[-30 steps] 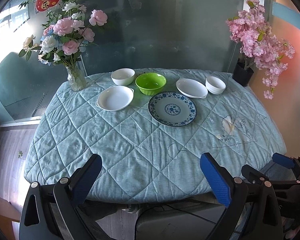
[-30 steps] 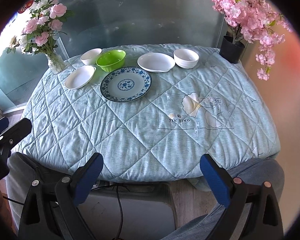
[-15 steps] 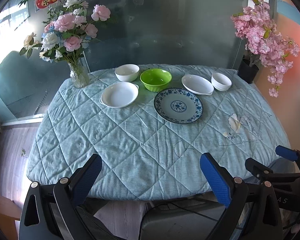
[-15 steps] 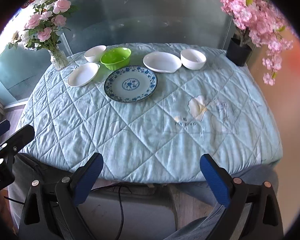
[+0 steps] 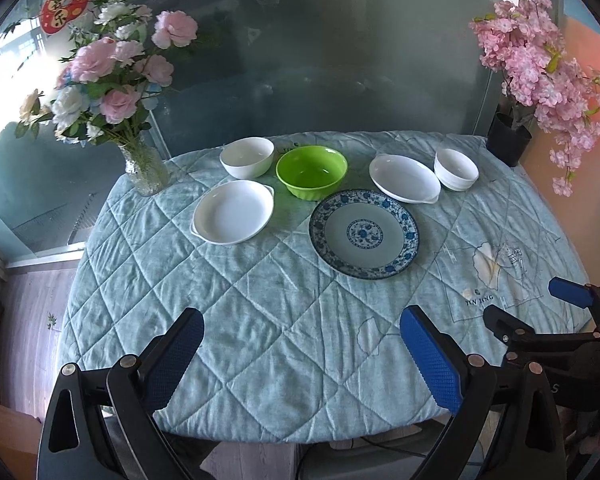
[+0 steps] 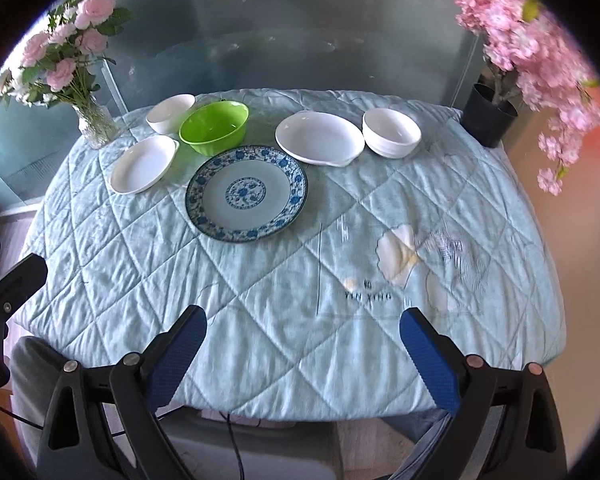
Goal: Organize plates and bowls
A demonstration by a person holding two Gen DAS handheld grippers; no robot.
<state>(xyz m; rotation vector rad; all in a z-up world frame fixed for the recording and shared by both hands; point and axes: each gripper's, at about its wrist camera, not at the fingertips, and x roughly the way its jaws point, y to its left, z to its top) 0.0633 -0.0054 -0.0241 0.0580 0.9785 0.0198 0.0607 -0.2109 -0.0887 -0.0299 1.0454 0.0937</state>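
Observation:
On the far half of the quilted table lie a blue-patterned plate (image 5: 364, 233) (image 6: 247, 193), a green bowl (image 5: 311, 171) (image 6: 214, 127), a white bowl (image 5: 247, 157) (image 6: 170, 113), a white handled dish (image 5: 233, 217) (image 6: 143, 164), a white oval dish (image 5: 404, 178) (image 6: 319, 137) and stacked white bowls (image 5: 456, 169) (image 6: 391, 132). My left gripper (image 5: 302, 350) is open and empty over the table's near edge. My right gripper (image 6: 302, 350) is open and empty over the near edge; it also shows at the right of the left wrist view (image 5: 532, 308).
A glass vase of pink and white flowers (image 5: 144, 166) (image 6: 94, 124) stands at the far left corner. A black pot with pink blossom (image 5: 508, 140) (image 6: 488, 120) stands at the far right corner. A glass wall runs behind the table (image 5: 260, 304).
Both grippers have moved forward toward the table and the dishes look nearer. Both stay open and empty. No dish has moved.

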